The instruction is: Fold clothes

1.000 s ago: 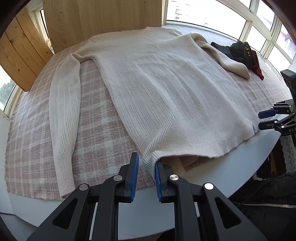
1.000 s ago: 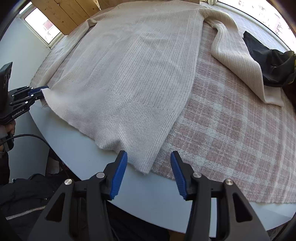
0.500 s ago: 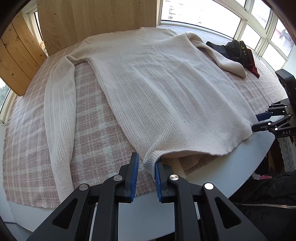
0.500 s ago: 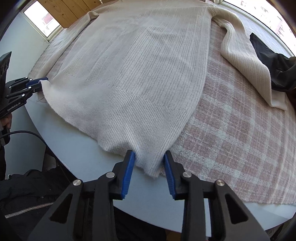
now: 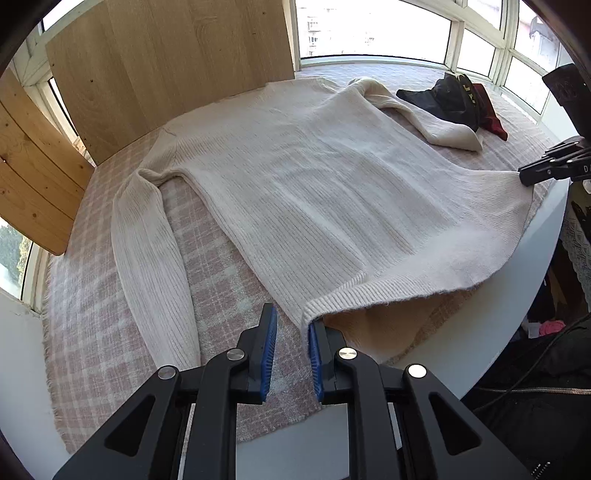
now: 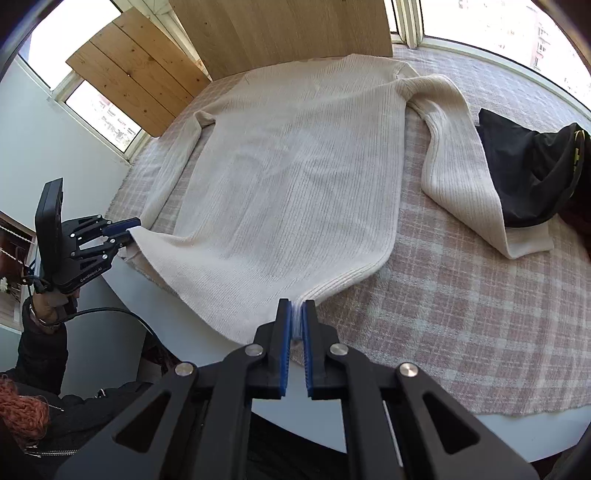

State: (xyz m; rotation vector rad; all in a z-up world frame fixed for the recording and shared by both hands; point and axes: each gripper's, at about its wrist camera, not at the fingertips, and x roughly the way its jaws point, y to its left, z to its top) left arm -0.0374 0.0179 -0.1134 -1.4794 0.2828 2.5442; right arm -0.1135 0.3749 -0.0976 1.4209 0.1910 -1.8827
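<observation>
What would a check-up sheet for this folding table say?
Surface: round white table under a pink plaid blanket.
Job's things: cream sweater spread flat, sleeves out, hem at the near edge.
Clutter: dark clothes beside one sleeve.
Grippers: right gripper has just been closing its jaws and is shut on one hem corner; left gripper is at the other corner, which is lifted, grip unclear.
Cables: black cable below the left gripper.
Surroundings: wooden boards, windows.
</observation>
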